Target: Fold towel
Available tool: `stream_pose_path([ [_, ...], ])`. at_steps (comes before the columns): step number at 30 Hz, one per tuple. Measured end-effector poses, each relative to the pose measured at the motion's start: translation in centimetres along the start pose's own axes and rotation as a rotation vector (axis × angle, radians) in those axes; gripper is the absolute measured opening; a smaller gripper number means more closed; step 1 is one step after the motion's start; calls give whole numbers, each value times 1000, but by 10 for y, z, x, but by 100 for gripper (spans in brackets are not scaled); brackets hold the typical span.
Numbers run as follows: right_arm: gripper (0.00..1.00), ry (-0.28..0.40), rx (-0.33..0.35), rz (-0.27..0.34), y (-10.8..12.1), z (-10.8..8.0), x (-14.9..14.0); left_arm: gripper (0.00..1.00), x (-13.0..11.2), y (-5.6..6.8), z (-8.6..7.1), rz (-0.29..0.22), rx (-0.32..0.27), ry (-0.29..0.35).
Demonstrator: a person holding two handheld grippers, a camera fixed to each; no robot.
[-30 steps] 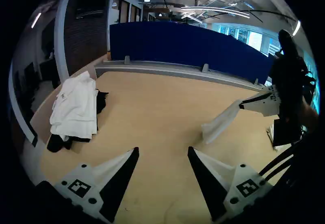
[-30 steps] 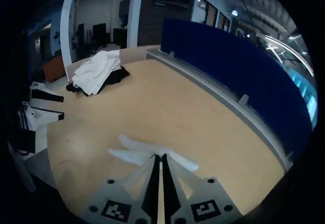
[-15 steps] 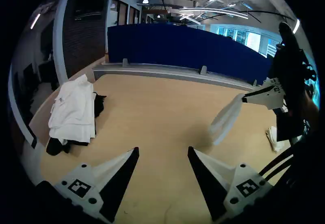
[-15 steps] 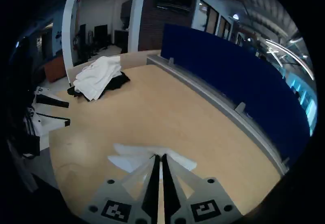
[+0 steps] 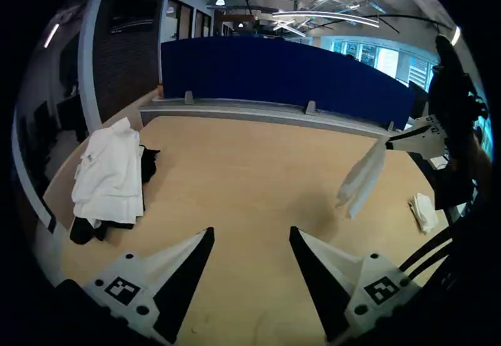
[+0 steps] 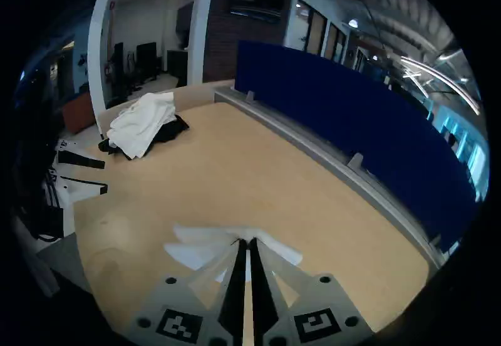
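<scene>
1. The right hand-held gripper [image 6: 244, 241] is pinching the white towel [image 6: 195, 247]; in the right gripper view its two fingers are pressing together with only a thin slit between them, and the cloth is fanning out to both sides below the tips.
2. In the left gripper view that same hand-held gripper is showing at the far right, raised over the table [image 5: 250, 170], with the towel hanging down from its fingertips in a loose, slightly twisted drape.
3. The towel's lower end is hanging over the right part of the table; a soft shadow is lying on the wood to its left. I cannot tell whether the cloth's tip is touching the table.
4. The left hand-held gripper [image 5: 250, 230] is standing spread wide, nothing between its fingers, pointing low across the near edge of the table.
5. In the right gripper view the left hand-held gripper is sitting at the left edge, beside the table's near corner, fingers apart.
6. A pile of white cloth [image 5: 108, 177] is lying at the far left end of the table, well apart from the towel, resting on top of a dark cloth [image 5: 84, 228] that is sticking out underneath.
7. A small folded white cloth [image 5: 424, 211] is lying near the right edge of the table, below the raised hand-held gripper.
8. A blue partition [image 5: 282, 70] is running along the far side of the table.
</scene>
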State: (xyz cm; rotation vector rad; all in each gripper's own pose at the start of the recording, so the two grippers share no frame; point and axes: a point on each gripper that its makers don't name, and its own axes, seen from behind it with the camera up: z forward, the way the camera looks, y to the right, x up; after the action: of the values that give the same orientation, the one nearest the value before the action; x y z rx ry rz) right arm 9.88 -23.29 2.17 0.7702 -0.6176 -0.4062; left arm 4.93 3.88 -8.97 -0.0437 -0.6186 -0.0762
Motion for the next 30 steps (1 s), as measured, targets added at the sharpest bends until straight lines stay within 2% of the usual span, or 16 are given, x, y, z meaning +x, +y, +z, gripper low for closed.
stream_pose_path([
  [8,4,-9,-40,36,41,-28,-24,89,5,7,4,10,-13,-1],
  [23,4,-29,-137,140,136,-86,-92,89,14,20,13,46,-15,-4],
  [30,4,-57,-184,152,178,-116,-123,89,12,31,15,55,-20,-16],
])
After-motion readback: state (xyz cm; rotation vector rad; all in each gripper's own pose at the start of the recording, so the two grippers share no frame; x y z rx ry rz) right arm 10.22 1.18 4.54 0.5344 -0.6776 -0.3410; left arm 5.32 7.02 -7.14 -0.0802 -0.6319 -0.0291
